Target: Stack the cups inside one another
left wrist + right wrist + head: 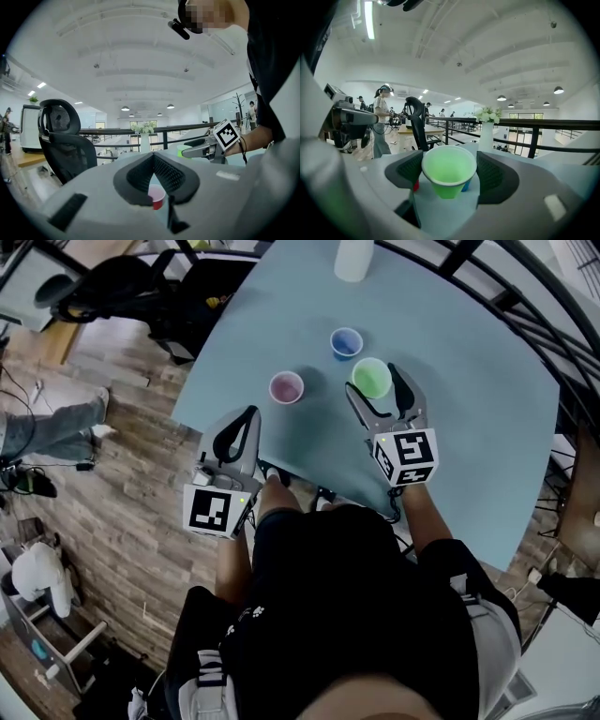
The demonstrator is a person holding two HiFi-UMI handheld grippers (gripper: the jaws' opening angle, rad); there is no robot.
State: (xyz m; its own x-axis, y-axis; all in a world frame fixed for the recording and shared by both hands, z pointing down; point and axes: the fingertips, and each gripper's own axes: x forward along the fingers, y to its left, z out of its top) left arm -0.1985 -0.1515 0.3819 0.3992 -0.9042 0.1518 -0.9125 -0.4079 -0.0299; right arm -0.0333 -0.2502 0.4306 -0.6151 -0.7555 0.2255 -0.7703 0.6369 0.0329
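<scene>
Table (469, 427): pale blue top; it carries the cups and a white vase (353, 259) at its far edge.
Right gripper (372, 381): jaws set wide, one on each side of the green cup (372, 378), and closed on its rim. In the right gripper view (449, 164) both pads meet the cup (449, 171) just below the lip. The cup is upright, mouth up, and its base appears to hang clear of the table.
Left gripper (249, 414): empty, held over the near table edge. In the left gripper view (153, 157) the two fingertips are together and form a narrow inverted V.
Red cup (287, 387): upright on the table, just beyond the left gripper's tips and apart from them. It shows through the gap under the closed jaws (156, 196).
Blue cup (346, 343): upright on the table, farther back, near the green cup but apart from it. Only a sliver shows behind the green cup (466, 186).
Stacking: all three cups are separate.
Person: stands at the near edge, one gripper in each hand.
</scene>
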